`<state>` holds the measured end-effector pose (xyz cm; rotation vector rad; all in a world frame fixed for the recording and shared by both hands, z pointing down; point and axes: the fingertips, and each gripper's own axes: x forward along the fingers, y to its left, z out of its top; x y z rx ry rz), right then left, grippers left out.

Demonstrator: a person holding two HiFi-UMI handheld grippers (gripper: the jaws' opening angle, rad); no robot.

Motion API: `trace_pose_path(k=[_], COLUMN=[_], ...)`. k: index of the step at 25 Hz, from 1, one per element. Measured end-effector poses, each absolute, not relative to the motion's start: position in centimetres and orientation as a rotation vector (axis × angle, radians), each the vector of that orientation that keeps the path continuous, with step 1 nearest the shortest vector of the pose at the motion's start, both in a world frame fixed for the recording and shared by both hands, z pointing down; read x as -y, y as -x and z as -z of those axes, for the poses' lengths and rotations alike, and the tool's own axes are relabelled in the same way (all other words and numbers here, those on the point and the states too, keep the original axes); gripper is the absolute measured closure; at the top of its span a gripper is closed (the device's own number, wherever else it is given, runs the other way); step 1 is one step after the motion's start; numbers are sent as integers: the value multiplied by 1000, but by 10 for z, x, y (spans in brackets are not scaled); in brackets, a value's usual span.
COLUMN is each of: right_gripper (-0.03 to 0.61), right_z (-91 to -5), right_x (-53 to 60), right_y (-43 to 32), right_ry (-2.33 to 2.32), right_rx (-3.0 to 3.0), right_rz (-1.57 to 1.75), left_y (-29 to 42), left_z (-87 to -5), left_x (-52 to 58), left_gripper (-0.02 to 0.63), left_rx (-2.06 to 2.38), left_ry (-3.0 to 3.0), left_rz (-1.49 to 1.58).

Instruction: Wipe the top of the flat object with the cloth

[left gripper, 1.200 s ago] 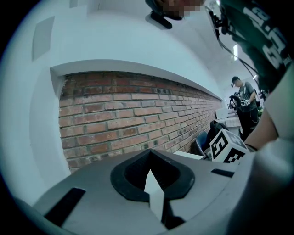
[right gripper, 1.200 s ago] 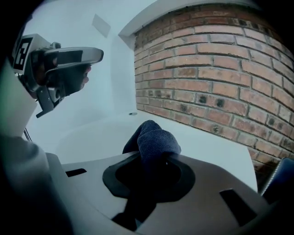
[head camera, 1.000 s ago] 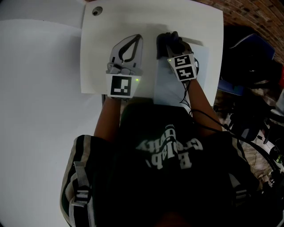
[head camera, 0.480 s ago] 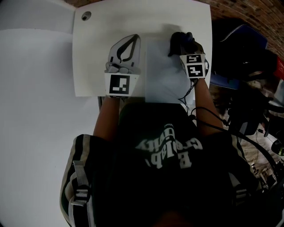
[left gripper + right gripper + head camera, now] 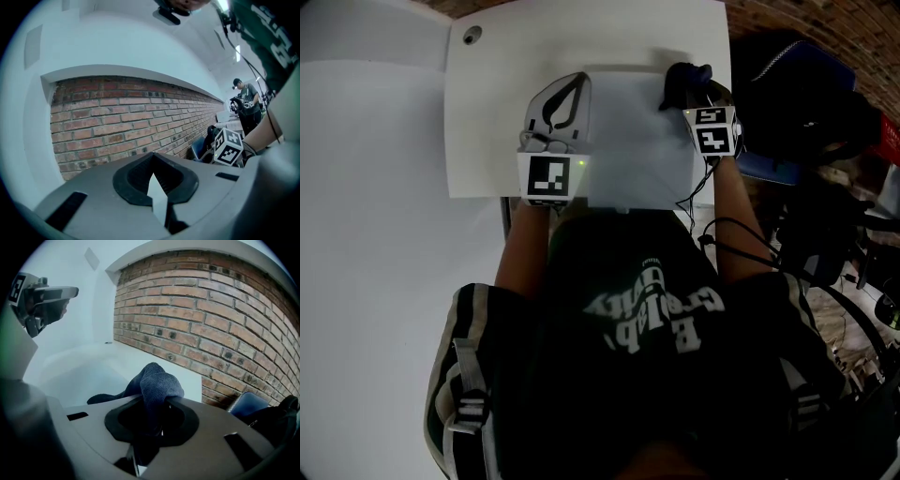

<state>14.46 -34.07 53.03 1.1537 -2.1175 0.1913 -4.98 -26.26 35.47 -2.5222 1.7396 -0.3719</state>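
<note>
2 grippers: right gripper [image 5: 152, 420] is clamping soft, limp cloth [image 5: 157, 380] mid-bunch; left gripper [image 5: 579, 82], jaws together and empty, is resting beside light, probably slide-prone flat object [image 5: 637, 141].

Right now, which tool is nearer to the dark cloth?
Right. The right tool grips the cloth; the left tool lies apart, to its left, at the sheet's left edge.
</note>
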Motion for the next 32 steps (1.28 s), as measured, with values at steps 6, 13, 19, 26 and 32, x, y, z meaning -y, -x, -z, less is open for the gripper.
trace_pose_path(k=[6, 13, 19, 26, 32], right_gripper=[531, 531, 531, 531, 531], right_z=[-528, -529, -529, -528, -527], right_x=[323, 289, 273, 246, 198], right_y=[-147, -153, -157, -170, -176], right_ry=[-1083, -1043, -1047, -1073, -1081], right_rx=[2150, 2156, 2148, 2090, 2032], right_rz=[-158, -142, -149, -171, -149], left_y=[41, 46, 38, 31, 31], left_z=[-343, -344, -352, -353, -358], left_x=[247, 231, 227, 216, 188], left_gripper=[620, 620, 620, 620, 620], left_rx=[-1791, -1828, -1783, -1697, -1625], left_ry=[2490, 2464, 2502, 2576, 2609], left_rz=[334, 349, 363, 357, 344])
